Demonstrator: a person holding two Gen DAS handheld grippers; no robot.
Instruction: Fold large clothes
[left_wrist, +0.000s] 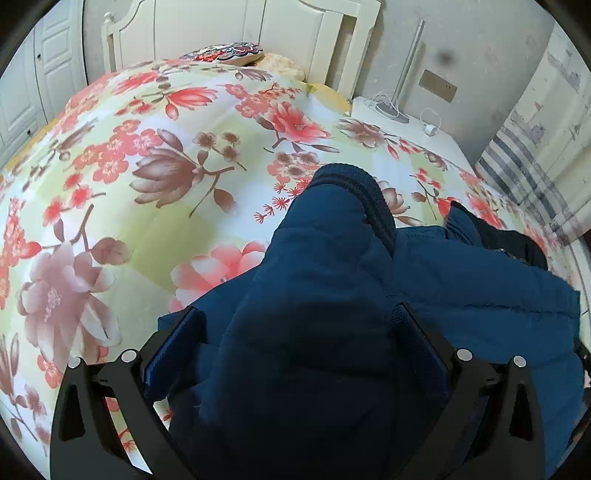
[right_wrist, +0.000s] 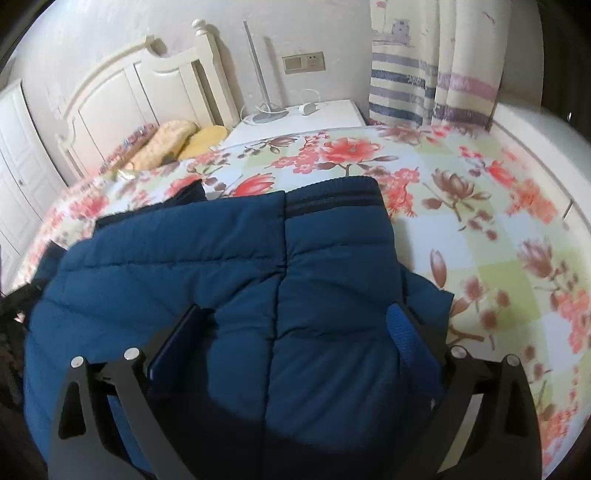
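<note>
Both the left tongs (left_wrist: 295, 332) and right tongs (right_wrist: 295, 328) stand wide apart, with the puffy blue jacket (right_wrist: 221, 258) between them on the flowery bed (right_wrist: 480, 221).

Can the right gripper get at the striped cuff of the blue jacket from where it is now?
Probably yes. The right gripper stands open over the blue jacket, and the striped cuff lies straight ahead on the bedspread with nothing covering it.
</note>
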